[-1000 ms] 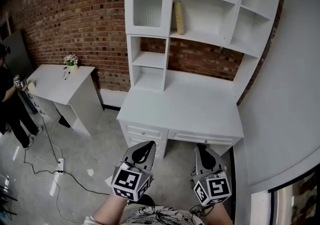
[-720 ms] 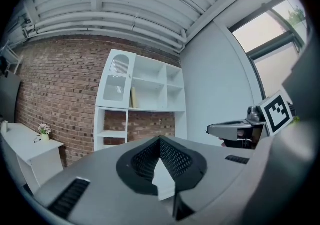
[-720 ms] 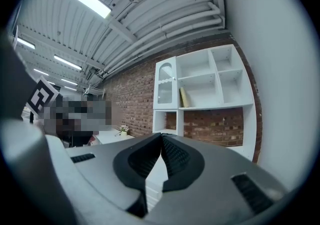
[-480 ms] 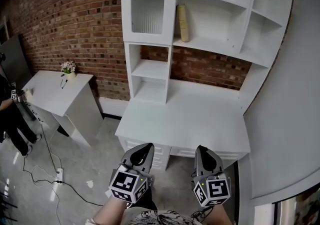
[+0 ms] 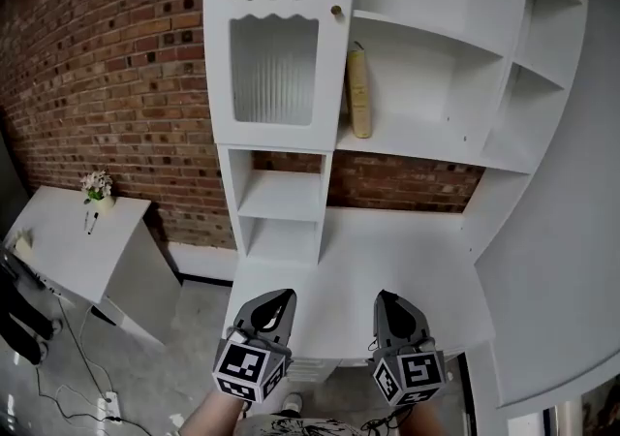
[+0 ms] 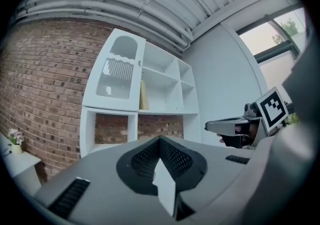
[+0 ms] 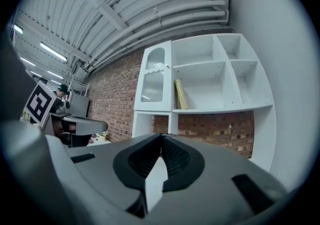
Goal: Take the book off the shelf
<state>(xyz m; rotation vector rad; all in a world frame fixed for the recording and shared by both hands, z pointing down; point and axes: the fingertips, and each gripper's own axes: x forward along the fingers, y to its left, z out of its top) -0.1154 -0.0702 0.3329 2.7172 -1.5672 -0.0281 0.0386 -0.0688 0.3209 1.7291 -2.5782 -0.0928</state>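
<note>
Tongs shut on both sides: your left tongs (image 5: 279,302) and right tongs (image 5: 391,301) have their jaws pressed together with nothing between them. Both are held level at the near edge of the desk (image 5: 387,250).

Book (image 5: 359,93) stands upright on the upper shelf (image 5: 431,146), at the left side of its bay, just beside the glass-door cabinet (image 5: 274,66).

Room: the bay is open to the book's right, and bare white desk top runs ahead to the brick wall (image 5: 107,85). On your right, the shelf unit's curved side panel and a plain white wall (image 5: 572,260) sit close.

Head view alone shows the side table (image 5: 58,231) and flower pot (image 5: 96,188) well off left. Left gripper view adds a window (image 6: 280,44). Right gripper view adds a person (image 7: 62,90) far left.
</note>
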